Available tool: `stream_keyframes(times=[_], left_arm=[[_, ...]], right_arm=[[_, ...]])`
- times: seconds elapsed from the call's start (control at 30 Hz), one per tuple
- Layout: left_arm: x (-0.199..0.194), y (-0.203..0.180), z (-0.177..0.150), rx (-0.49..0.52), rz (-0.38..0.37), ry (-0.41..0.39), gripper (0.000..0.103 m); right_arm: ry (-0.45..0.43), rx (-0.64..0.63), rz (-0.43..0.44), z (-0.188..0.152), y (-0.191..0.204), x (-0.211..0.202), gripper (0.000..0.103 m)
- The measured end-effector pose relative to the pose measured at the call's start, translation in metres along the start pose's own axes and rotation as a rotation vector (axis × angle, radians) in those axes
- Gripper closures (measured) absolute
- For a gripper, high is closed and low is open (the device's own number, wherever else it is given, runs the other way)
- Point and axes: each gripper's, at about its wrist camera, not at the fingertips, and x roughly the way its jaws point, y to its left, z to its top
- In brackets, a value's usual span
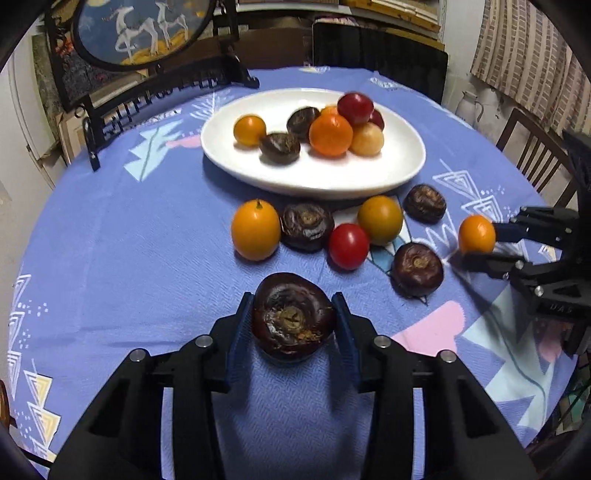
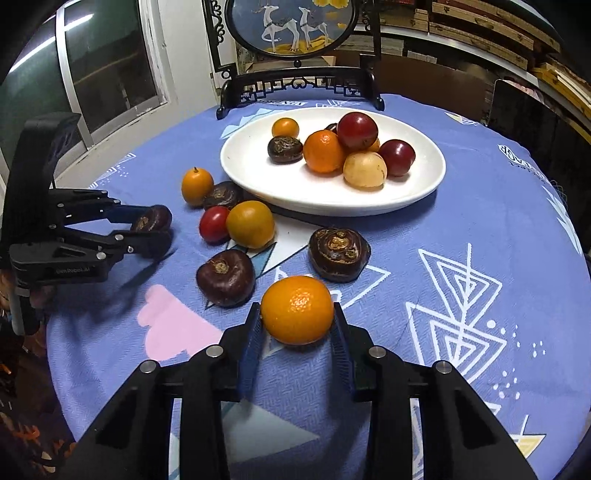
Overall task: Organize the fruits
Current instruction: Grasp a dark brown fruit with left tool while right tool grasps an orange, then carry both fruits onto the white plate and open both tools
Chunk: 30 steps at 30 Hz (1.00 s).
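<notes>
A white oval plate holds several fruits: orange, red, pale yellow and dark brown ones. My left gripper is shut on a dark brown water chestnut, seen from the right wrist view as well. My right gripper is shut on a small orange, which also shows in the left wrist view. Loose on the blue cloth before the plate lie an orange fruit, a red fruit, a yellow-orange fruit and three dark chestnuts.
A black carved stand with a round deer picture stands at the table's far edge behind the plate. Wooden chairs stand at the far right. A window is at the left.
</notes>
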Motion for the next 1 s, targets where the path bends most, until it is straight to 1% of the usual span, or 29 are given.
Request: stream_keyframes(times=[0.03,0.17,0.33,0.43,0.73,1.0], left_arm=[[-0.003,-0.001,0.001,0.002,0.002,-0.007,0.062],[-0.017,-0.009,0.005,0.015,0.052,-0.052,0.062],[-0.026,-0.019,0.013,0.009,0.074,-0.081,0.062],[-0.028,-0.024,0.017,0.010,0.070,-0.090,0.062],[-0.032,-0.038,0.028,0.032,0.090,-0.119,0.062],[-0.032,-0.040,0.032,0.025,0.101,-0.127,0.062]], right_arm=[[-0.003,-0.003,-0.002,0.000,0.001,-0.001,0.066],[-0.014,0.001,0.005,-0.002,0.005,-0.006,0.066],[-0.042,0.000,0.019,0.000,0.011,-0.016,0.066],[-0.052,-0.003,0.024,0.000,0.013,-0.021,0.066],[-0.069,0.008,0.031,-0.003,0.012,-0.025,0.066],[-0.076,0.014,0.035,-0.003,0.011,-0.026,0.066]])
